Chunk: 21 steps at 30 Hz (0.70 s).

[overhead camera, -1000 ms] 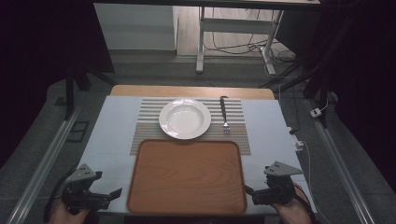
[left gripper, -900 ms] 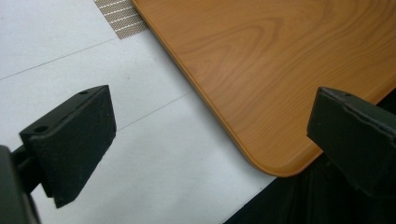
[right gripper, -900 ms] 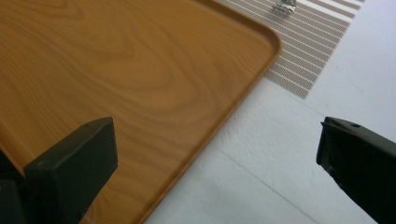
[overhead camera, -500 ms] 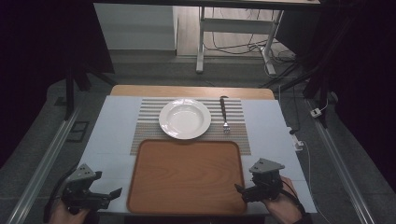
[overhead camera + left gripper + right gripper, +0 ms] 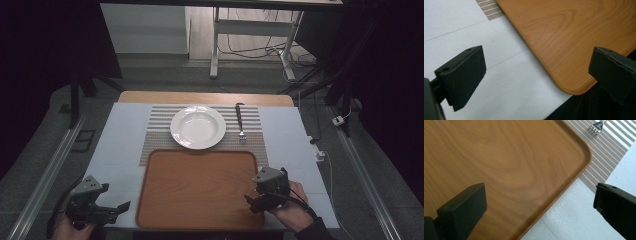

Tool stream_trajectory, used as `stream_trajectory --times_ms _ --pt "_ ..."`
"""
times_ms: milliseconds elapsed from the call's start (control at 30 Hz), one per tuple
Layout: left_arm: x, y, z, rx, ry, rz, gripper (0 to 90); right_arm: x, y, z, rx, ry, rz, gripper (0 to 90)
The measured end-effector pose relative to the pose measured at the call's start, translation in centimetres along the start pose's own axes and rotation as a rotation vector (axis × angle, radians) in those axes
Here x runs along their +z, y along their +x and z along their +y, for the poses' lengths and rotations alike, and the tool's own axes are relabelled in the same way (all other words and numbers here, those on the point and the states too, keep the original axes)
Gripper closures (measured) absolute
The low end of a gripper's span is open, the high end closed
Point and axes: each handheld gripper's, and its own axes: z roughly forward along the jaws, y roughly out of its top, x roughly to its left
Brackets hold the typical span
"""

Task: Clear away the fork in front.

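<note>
A wooden tray (image 5: 200, 187) lies at the table's near edge, nothing on it. Behind it a white plate (image 5: 198, 126) rests on a striped placemat (image 5: 155, 129), with a fork (image 5: 240, 122) to its right. My left gripper (image 5: 122, 206) is open at the tray's near left corner (image 5: 571, 90), just off the tray. My right gripper (image 5: 248, 199) is open over the tray's right edge (image 5: 564, 187); the fork's tines (image 5: 596, 126) show at the top of the right gripper view. Both gripper views show wide-apart jaws with nothing between them.
The table top (image 5: 120, 145) is pale, with a wooden strip (image 5: 200, 97) along its far side. Metal rails (image 5: 45, 175) run along both sides. A cable and small white box (image 5: 339, 120) lie off the table at right. A desk frame (image 5: 250, 30) stands beyond.
My right gripper has moved left and forward from beside the tray's near right corner to over its right edge. The left gripper has stayed put.
</note>
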Motion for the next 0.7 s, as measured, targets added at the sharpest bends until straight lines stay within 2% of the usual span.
stream_trajectory --times_ms 200,500,700 --pt "0.0 0.0 0.0 -0.001 -0.001 -0.001 1.6 0.7 0.1 1.0 -0.064 0.023 -0.019 0.0" --pt "0.0 0.0 0.0 -0.004 -0.003 0.000 1.5 2.2 0.6 2.1 -0.208 0.080 -0.086 0.0" --pt "0.0 0.0 0.0 -0.004 -0.002 0.000 1.6 3.1 0.5 2.7 -0.270 0.100 -0.127 0.0"
